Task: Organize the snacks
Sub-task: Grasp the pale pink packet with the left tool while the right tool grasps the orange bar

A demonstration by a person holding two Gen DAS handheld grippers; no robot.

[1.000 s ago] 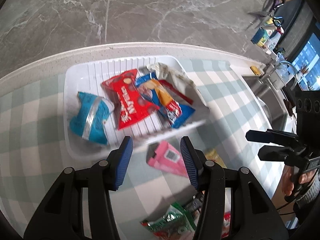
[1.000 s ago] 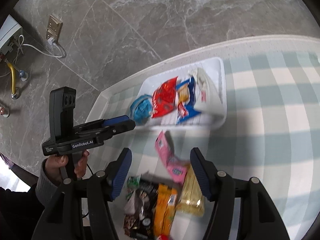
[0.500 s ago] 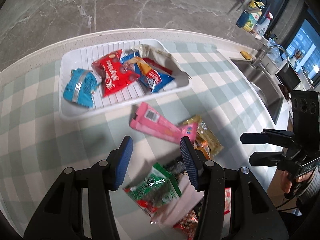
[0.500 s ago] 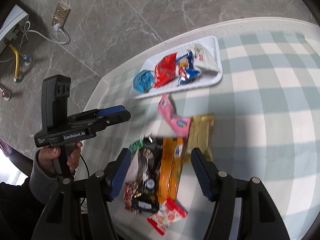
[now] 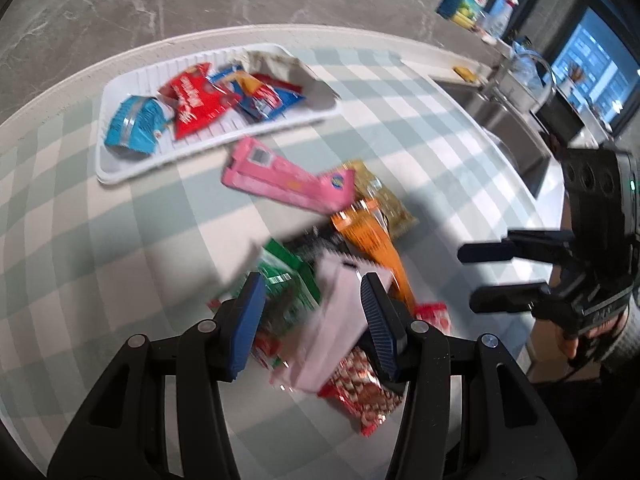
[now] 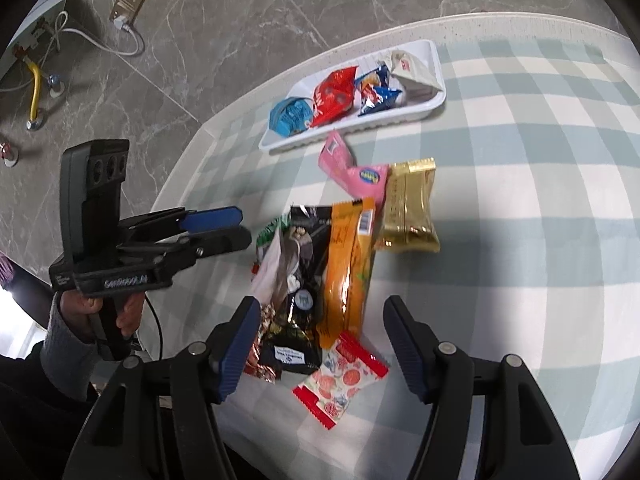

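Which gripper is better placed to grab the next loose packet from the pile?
Probably left. The left gripper hangs open right over the pile, framing the pale pink packet; the right gripper sits beside it.

The left gripper (image 6: 218, 226) sits at nine o'clock in the right wrist view, gripped from below by a hand (image 6: 102, 316) in a grey sleeve; its two fingers (image 6: 210, 216) point toward three o'clock, stacked one above the other with a narrow gap and nothing between them; in its own view it tilts steeply downward. The right gripper (image 5: 492, 276) shows at three o'clock in the left wrist view, fingers (image 5: 488, 250) aimed at nine o'clock, parted and empty; its hand (image 5: 576, 336) grasps the handle at four o'clock.
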